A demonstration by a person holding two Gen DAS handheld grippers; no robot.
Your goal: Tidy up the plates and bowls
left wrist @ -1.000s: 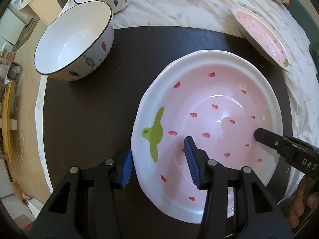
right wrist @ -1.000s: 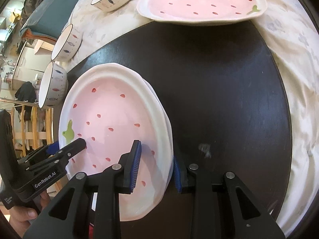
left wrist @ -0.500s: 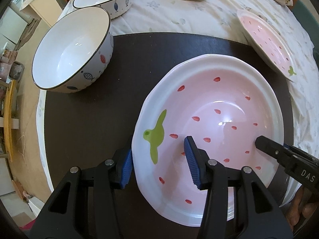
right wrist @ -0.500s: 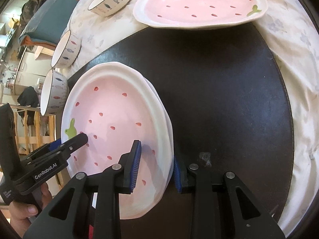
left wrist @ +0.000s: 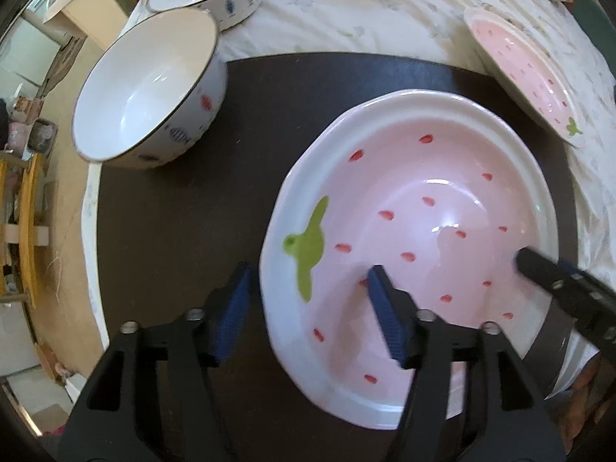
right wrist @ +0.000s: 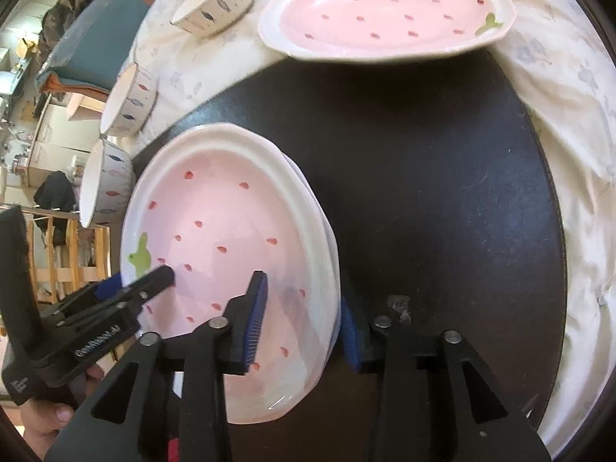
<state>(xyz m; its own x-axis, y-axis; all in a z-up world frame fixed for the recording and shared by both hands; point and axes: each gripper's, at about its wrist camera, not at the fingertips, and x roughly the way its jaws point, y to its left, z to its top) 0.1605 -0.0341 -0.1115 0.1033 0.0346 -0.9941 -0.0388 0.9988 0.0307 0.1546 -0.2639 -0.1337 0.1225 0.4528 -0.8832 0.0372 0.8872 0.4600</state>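
Both jaws just widened off stacked plates (left wrist: 442,200) | left gripper (left wrist: 308,308), right gripper (right wrist: 302,315) straddle rim, loose | bowl (left wrist: 150,88) at 10 o'clock | spare plate (right wrist: 385,7) at 12 o'clock, right-wrist view

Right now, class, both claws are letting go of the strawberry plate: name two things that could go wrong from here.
1. Each claw, left and right, has one finger over the strawberry plate, jaws just opening; lifting carelessly may catch its rim.
2. It sits on another plate, seemingly offset, so a nudge may slide it.

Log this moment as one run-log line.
stage: releasing strawberry plate onto plate stack | left gripper: jaws just opening, straddling rim | right gripper: jaws just opening, straddling rim | support: dark round mat
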